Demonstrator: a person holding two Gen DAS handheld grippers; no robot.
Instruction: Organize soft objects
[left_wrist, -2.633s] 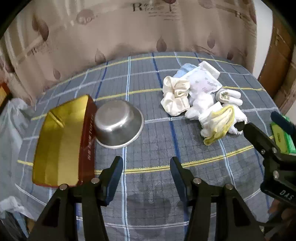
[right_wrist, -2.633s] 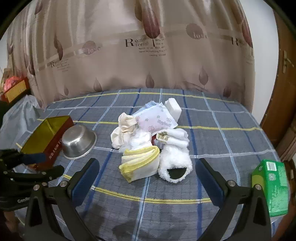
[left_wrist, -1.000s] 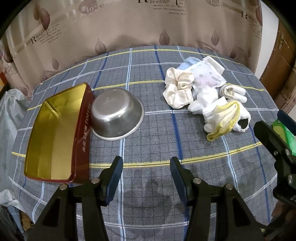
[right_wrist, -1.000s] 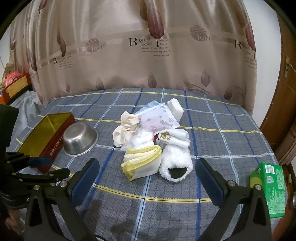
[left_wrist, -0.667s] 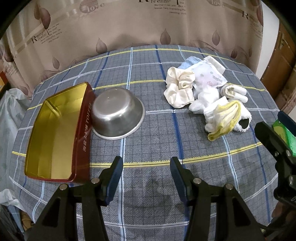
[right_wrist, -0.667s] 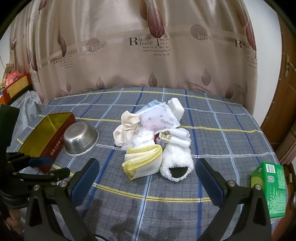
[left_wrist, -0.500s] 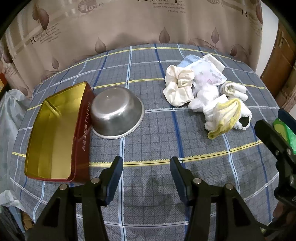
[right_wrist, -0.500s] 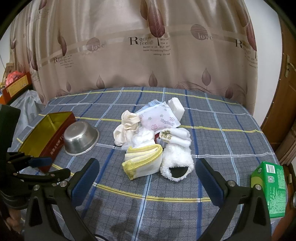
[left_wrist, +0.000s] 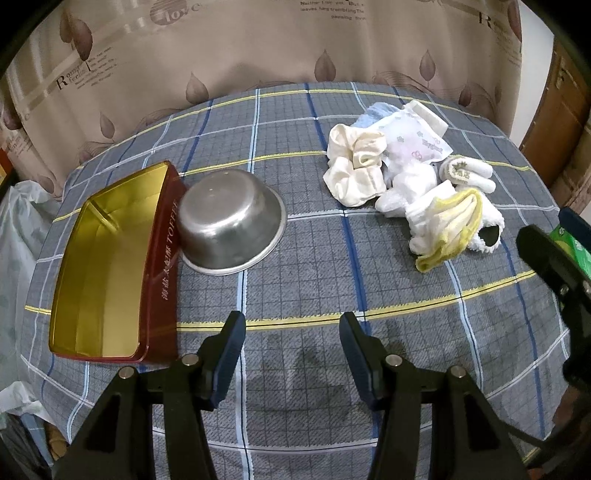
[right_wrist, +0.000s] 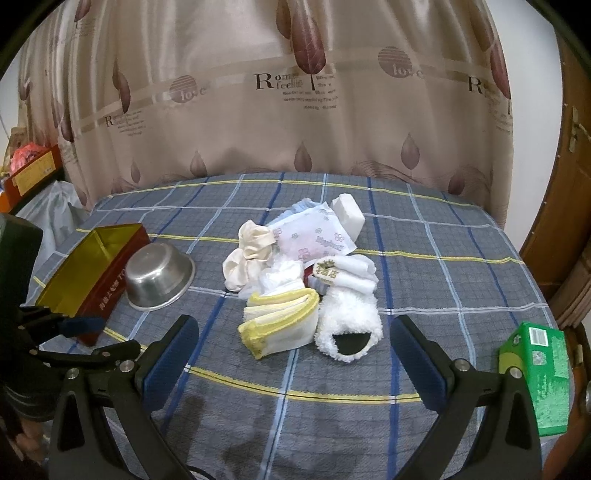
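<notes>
With both grippers' jaws spread & empty, left gripper (left_wrist: 291, 345) & right gripper (right_wrist: 293, 347) hover short of the soft pile (right_wrist: 295, 273); next: right reaches the yellow-trimmed cloth (right_wrist: 280, 321), nearest it, & clamps, likely bound for the tin (left_wrist: 99, 266).

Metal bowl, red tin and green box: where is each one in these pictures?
metal bowl (left_wrist: 229, 225): left wrist view, on its upturned base.
red tin (left_wrist: 92, 266): left wrist view, on its gold inside floor.
green box (right_wrist: 543, 373): right wrist view, on its top face.

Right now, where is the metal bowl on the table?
In the left wrist view the metal bowl lies upside down, left of centre, touching the red tin, well left of the sock pile.
</notes>
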